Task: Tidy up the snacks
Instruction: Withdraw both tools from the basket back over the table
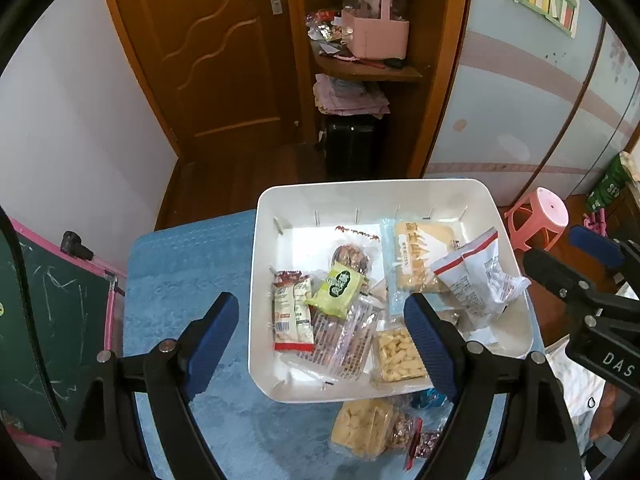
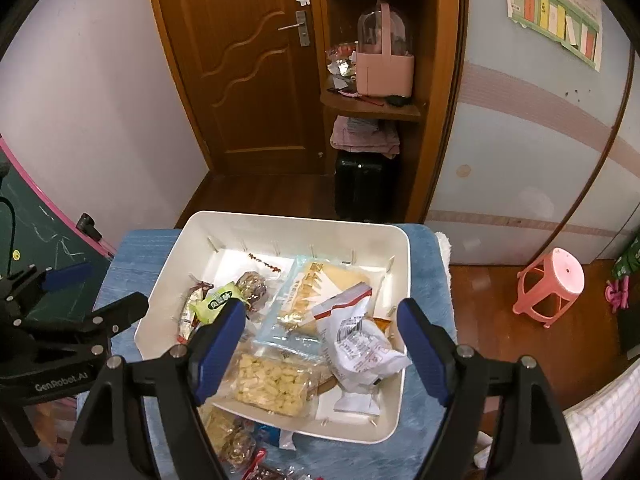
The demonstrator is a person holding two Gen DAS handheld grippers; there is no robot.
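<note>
A white bin (image 1: 256, 264) (image 2: 404, 264) sits on a blue cloth (image 1: 180, 264) (image 2: 136, 244). It holds several snack packs: a green pack (image 1: 338, 288) (image 2: 218, 300), a red-and-white pack (image 1: 292, 312), a crumpled white bag (image 1: 476, 276) (image 2: 360, 344), a yellow cracker pack (image 1: 416, 256) (image 2: 316, 288) and a clear pack of pale puffs (image 1: 398, 354) (image 2: 272, 384). More snacks (image 1: 368, 428) (image 2: 232, 440) lie on the cloth in front of the bin. My left gripper (image 1: 320, 344) is open and empty above the bin's near edge. My right gripper (image 2: 324, 348) is open and empty over the bin.
A wooden door (image 1: 216, 48) and shelf with a pink basket (image 1: 378, 32) stand behind. A pink stool (image 1: 540, 216) (image 2: 552, 284) is on the floor at right. A green chalkboard (image 1: 44, 312) stands at left.
</note>
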